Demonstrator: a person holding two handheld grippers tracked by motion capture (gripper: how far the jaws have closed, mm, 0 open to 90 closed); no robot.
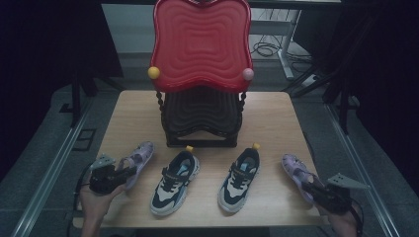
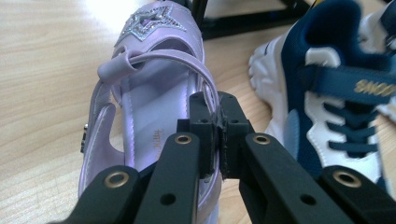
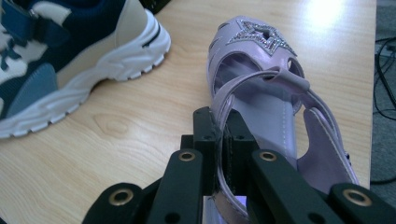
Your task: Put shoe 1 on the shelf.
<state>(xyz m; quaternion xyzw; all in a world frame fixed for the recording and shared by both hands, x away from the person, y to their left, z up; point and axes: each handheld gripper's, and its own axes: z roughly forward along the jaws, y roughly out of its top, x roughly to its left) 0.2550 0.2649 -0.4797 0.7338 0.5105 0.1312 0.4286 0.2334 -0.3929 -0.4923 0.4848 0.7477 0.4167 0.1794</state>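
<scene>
I have both grippers clamped on the purple sandals at the near corners of the worktop. My left gripper pinches the heel-side rim of the left sandal; in the left gripper view the jaws are pressed together on that thin edge, with the star on the toe pointing straight away from me. My right gripper does the same on the right sandal, pinching its inner rim near the heel strap.

Each sandal lies ahead of its own gripper, long axis running roughly along the jaws. On the worktop the left sandal's toe angles up and to the right, toward the rack; the right sandal's toe angles up and to the left. The two sneakers sit between them, toes toward the rack as well.

I judge the next move is a lift forward toward the rack's shelves, each hand carrying its nearer sandal.
</scene>
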